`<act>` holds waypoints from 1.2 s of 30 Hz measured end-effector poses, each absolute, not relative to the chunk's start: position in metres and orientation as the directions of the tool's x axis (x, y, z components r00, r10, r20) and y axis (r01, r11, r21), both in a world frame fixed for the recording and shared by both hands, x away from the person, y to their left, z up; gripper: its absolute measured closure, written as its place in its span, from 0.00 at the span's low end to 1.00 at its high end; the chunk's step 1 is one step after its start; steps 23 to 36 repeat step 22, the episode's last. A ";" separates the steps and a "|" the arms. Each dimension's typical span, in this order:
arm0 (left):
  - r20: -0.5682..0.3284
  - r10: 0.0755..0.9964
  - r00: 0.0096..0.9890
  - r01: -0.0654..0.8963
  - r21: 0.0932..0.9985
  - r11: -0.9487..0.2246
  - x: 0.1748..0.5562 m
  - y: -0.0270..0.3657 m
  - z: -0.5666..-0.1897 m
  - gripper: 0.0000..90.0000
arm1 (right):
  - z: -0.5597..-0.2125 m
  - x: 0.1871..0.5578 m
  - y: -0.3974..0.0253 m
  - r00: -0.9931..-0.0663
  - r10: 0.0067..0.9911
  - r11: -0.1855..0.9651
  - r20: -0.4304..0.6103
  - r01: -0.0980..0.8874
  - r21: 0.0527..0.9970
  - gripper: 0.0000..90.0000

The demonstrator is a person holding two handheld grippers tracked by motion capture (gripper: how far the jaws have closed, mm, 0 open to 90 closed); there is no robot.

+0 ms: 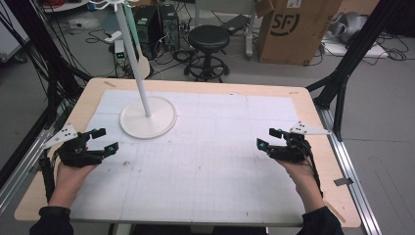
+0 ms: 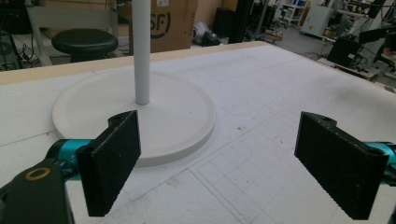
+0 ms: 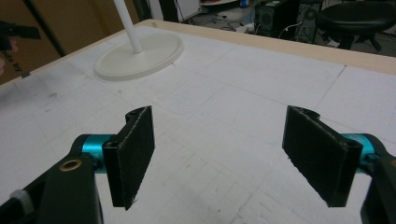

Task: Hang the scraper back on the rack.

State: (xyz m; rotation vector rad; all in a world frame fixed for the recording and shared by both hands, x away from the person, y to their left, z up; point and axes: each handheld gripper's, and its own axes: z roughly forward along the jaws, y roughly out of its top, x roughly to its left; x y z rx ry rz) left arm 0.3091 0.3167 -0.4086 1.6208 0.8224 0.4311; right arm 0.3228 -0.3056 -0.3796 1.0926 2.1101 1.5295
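**Both grippers wide open, holding nothing**

The left gripper (image 1: 106, 140) has its jaws wide apart and empty. The white stand (image 2: 140, 116) sits on the desk (image 1: 205, 166) just ahead of them. The right gripper (image 1: 267, 138) gapes too, far from the stand.

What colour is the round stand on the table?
White: the stand has a round base and an upright pole, seen best in the left gripper view.

Even bright light, slightly soft focus
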 end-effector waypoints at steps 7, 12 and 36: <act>-0.159 0.715 0.680 0.273 0.961 -0.047 0.310 0.318 -0.409 0.17 | -0.378 0.319 -0.307 -0.648 0.744 0.136 0.164 0.388 0.912 0.27; -0.151 0.713 0.684 0.275 0.960 -0.060 0.309 0.317 -0.410 0.17 | -0.379 0.320 -0.305 -0.652 0.742 0.150 0.158 0.391 0.908 0.27; -0.146 0.717 0.682 0.276 0.959 -0.068 0.309 0.317 -0.410 0.17 | -0.381 0.324 -0.305 -0.651 0.742 0.151 0.162 0.398 0.905 0.26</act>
